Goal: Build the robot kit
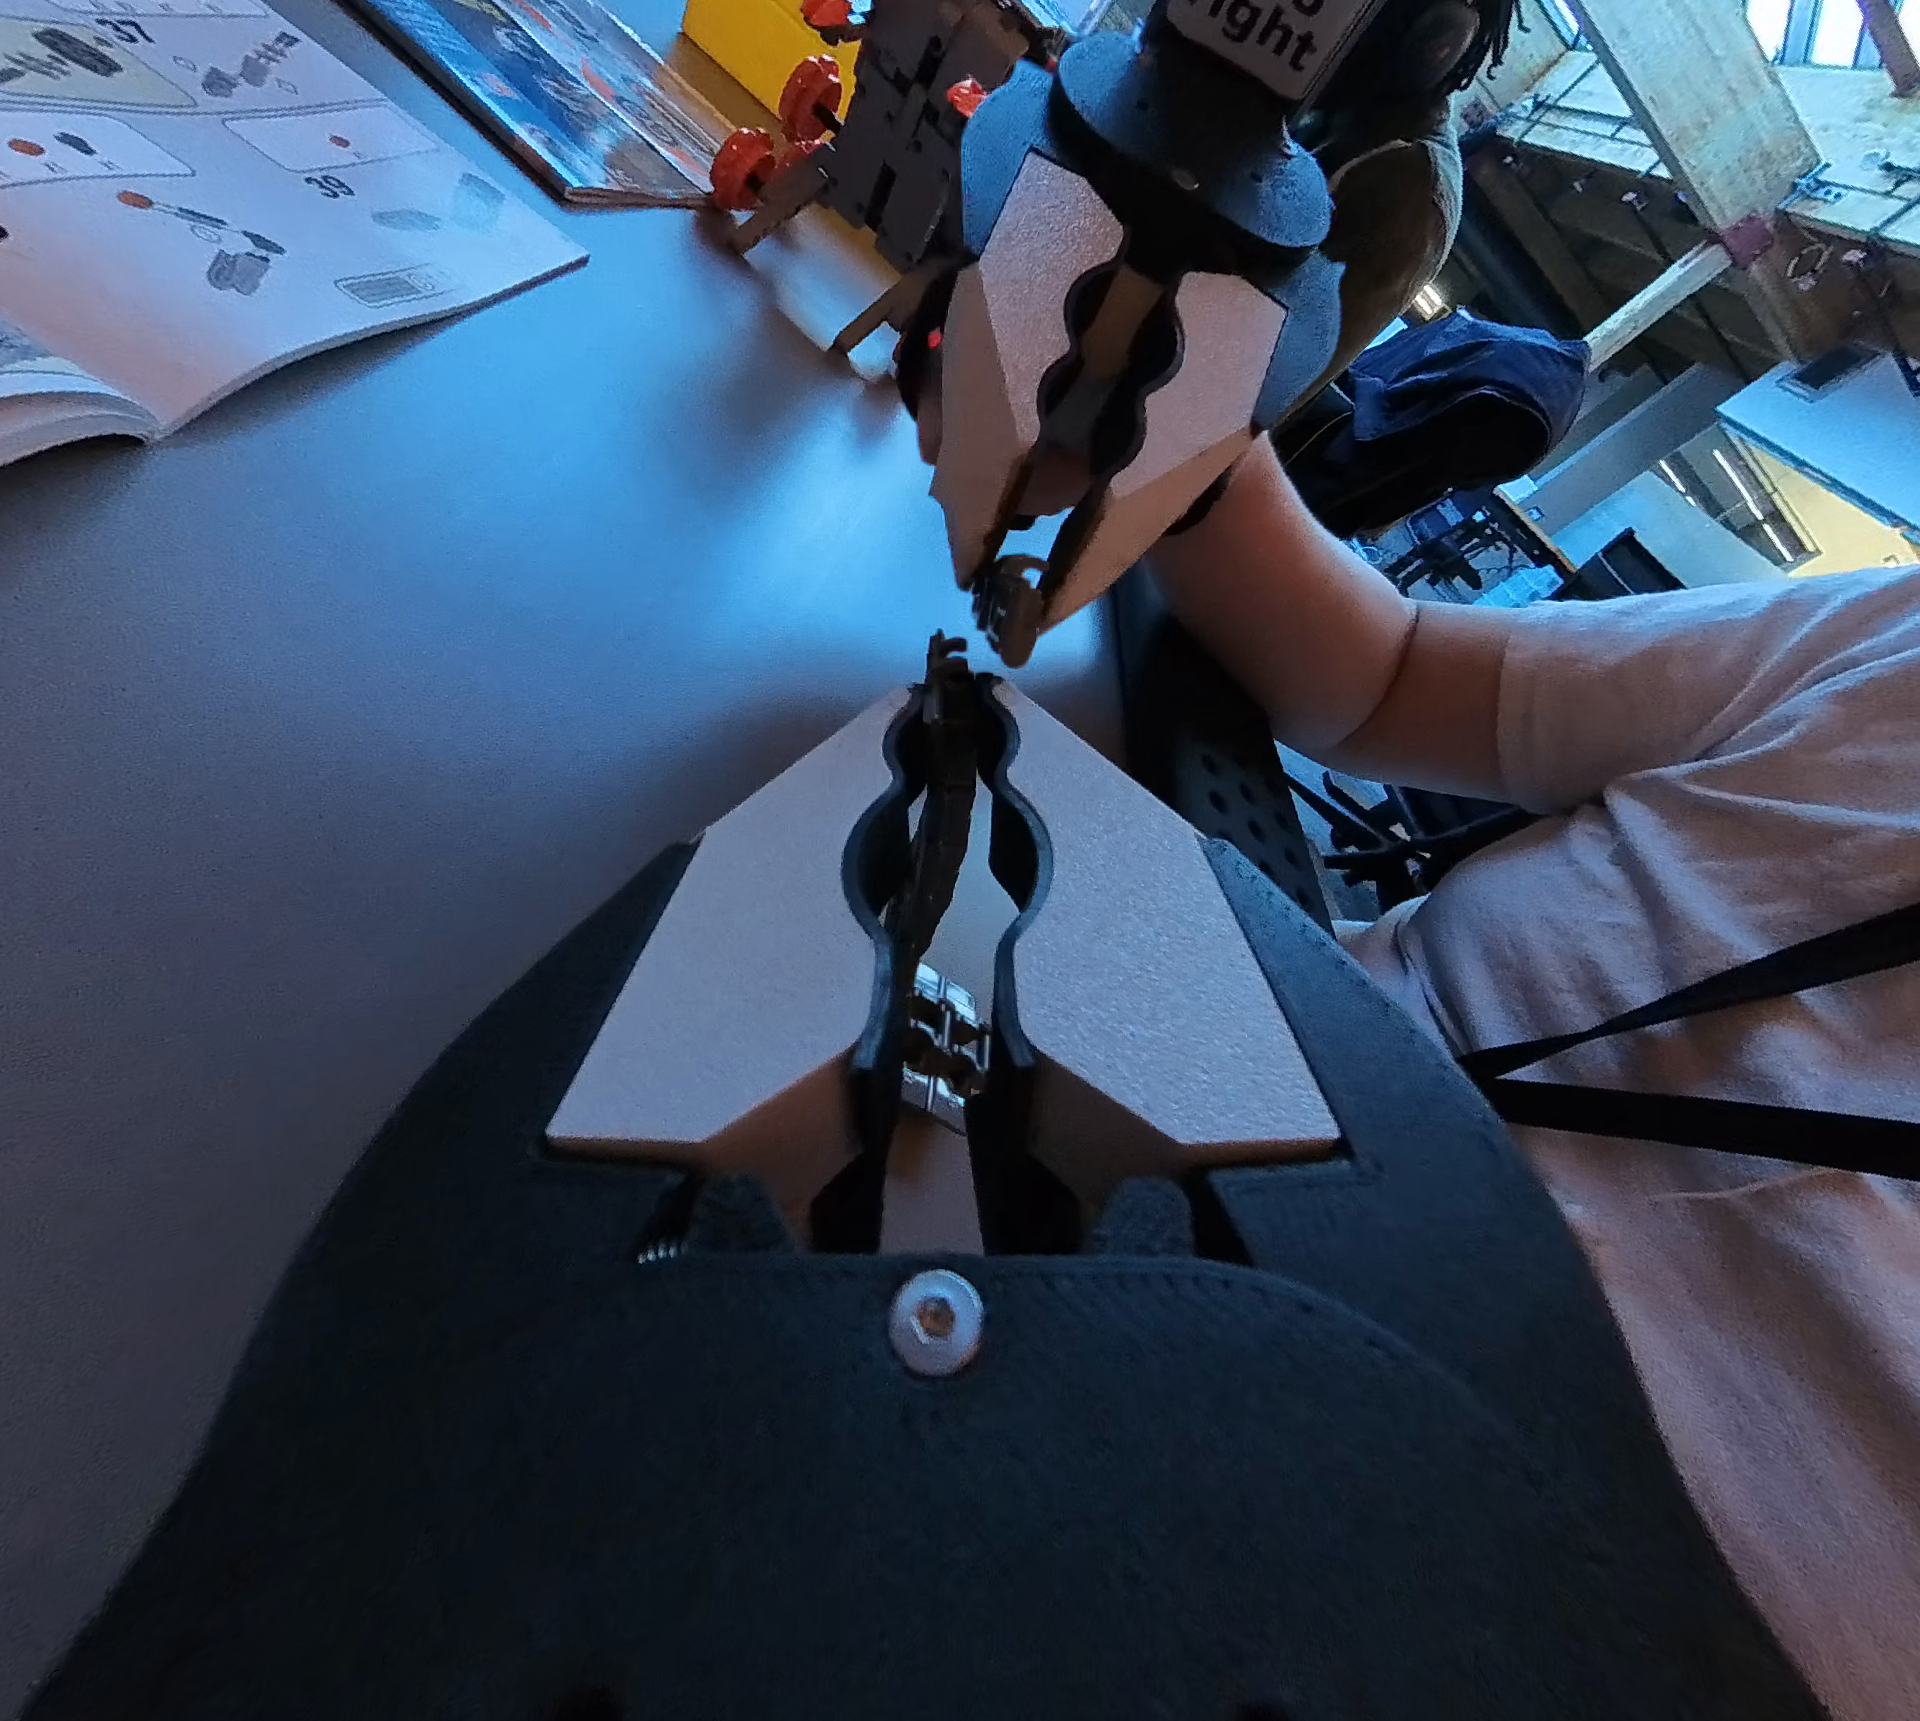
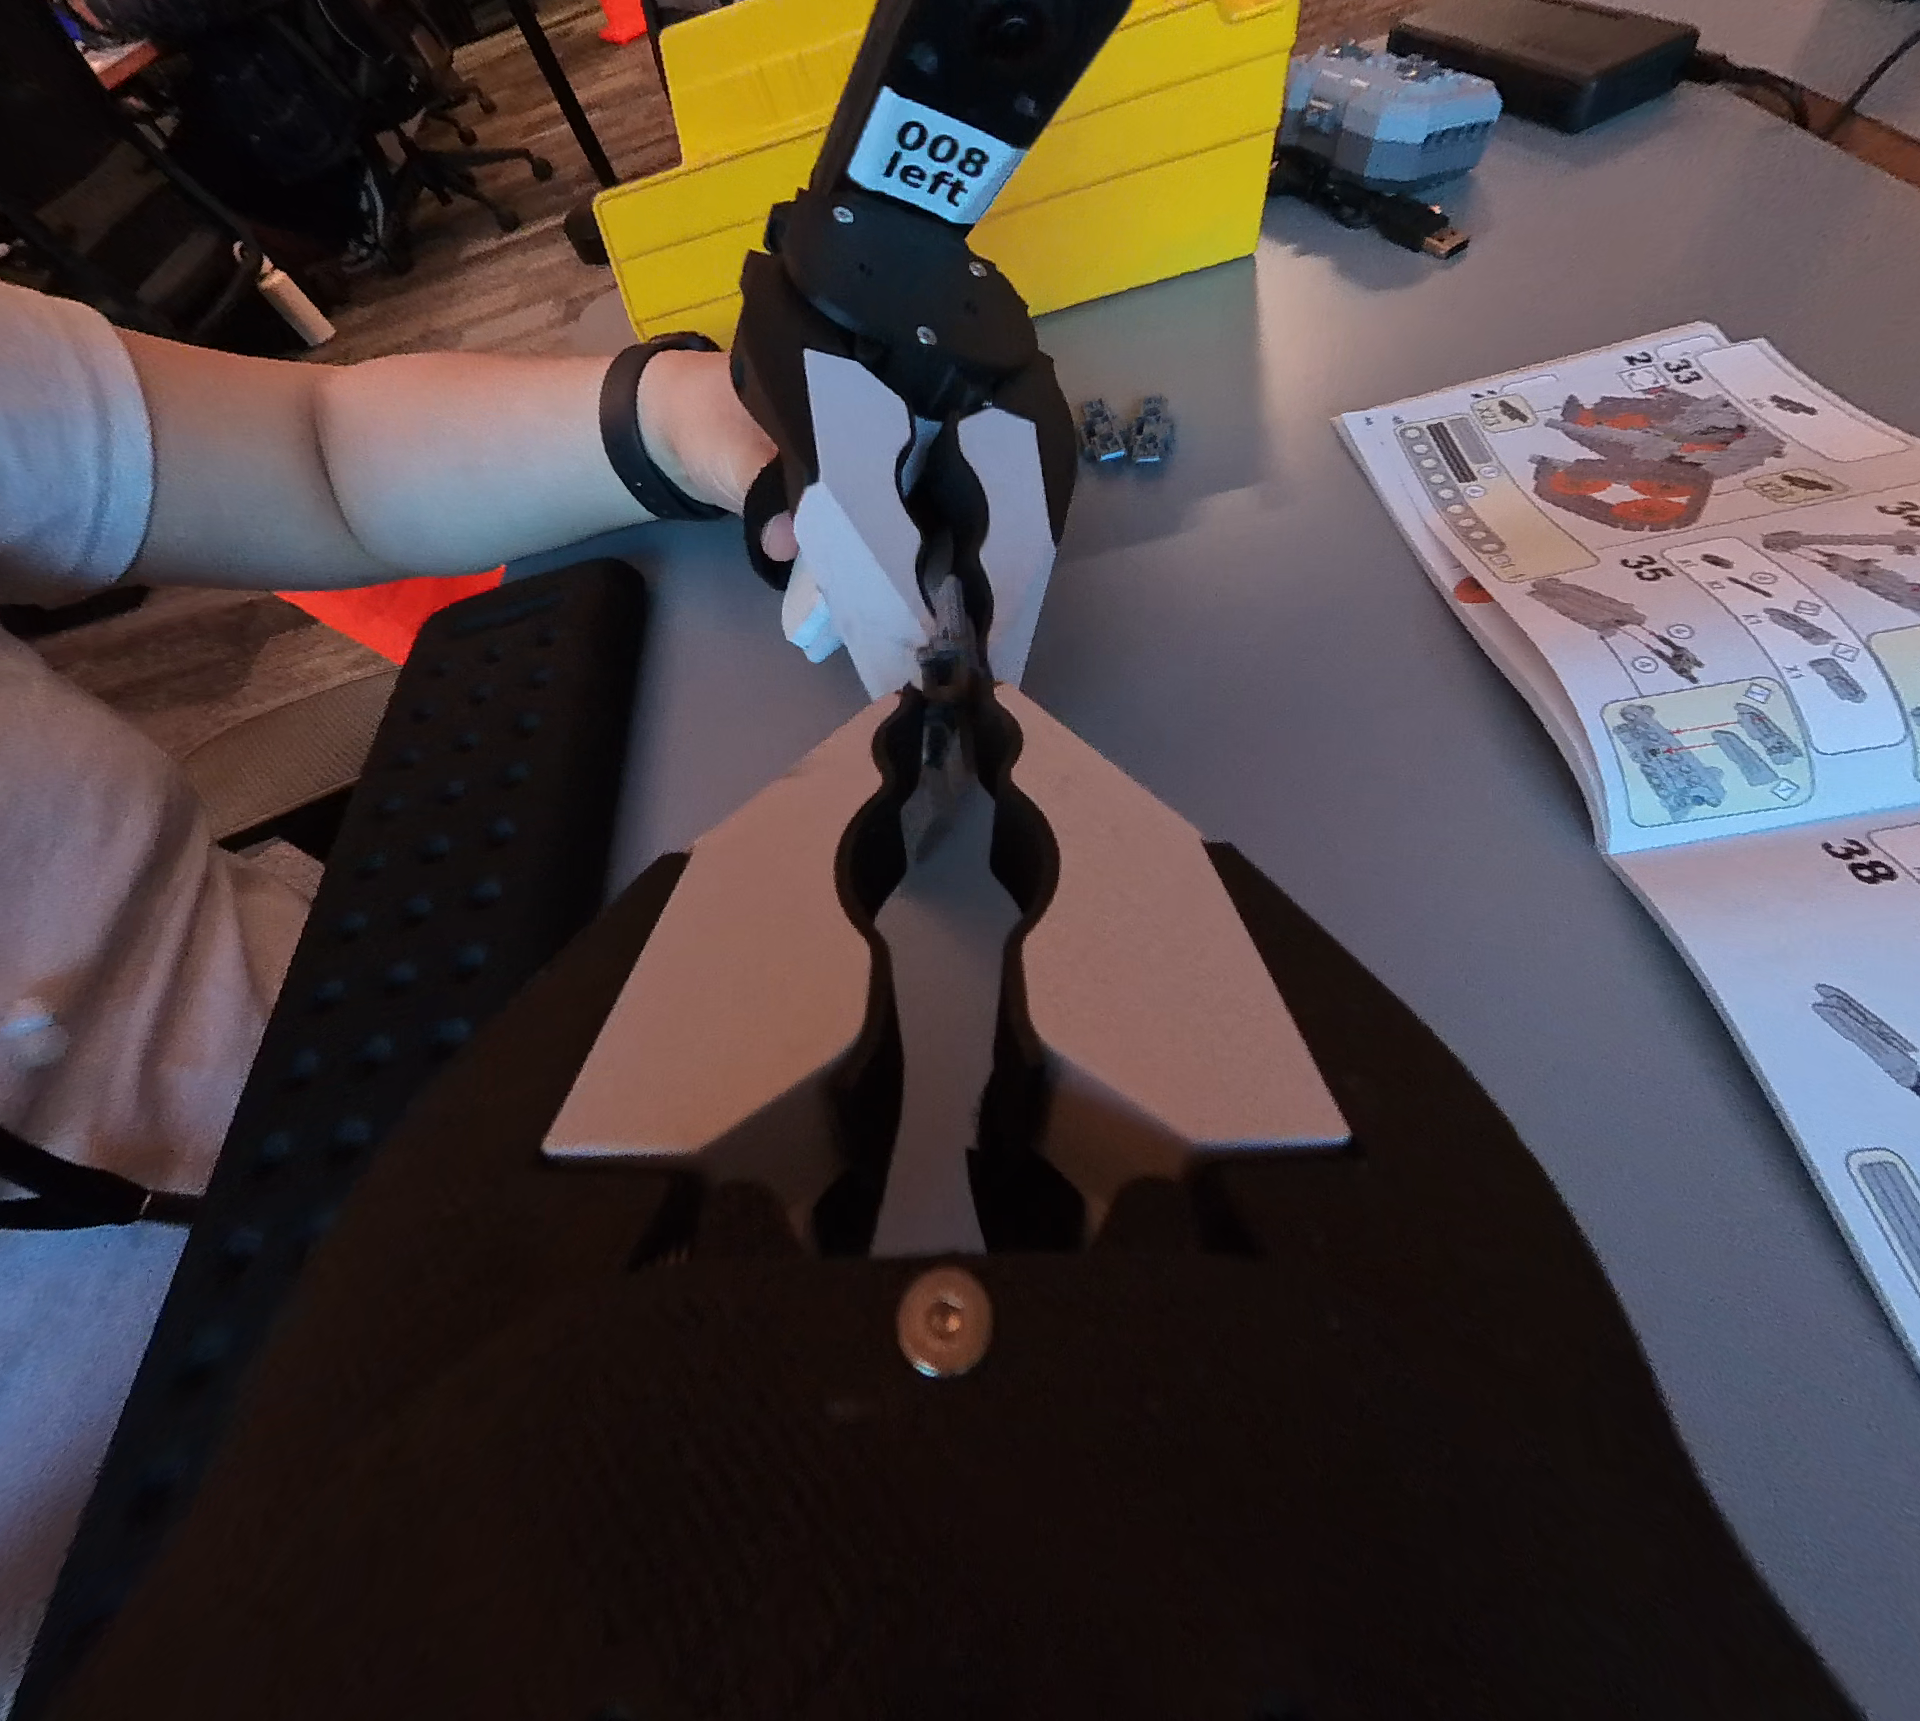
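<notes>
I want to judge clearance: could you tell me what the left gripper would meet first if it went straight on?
Probably the right gripper, tip to tip just ahead of the left gripper. Each is shut on a small dark piece, and a narrow gap seems to remain.

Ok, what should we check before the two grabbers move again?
1. Left hand-held gripper shut on its small dark piece: ok.
2. Right hand-held gripper shut on its small dark part: ok.
3. The two pieces lined up tip to tip: cannot tell, they look slightly offset.
4. Pieces already joined: not ok, a gap shows in the left wrist view.
5. Instruction booklet open within sight: ok.
</notes>
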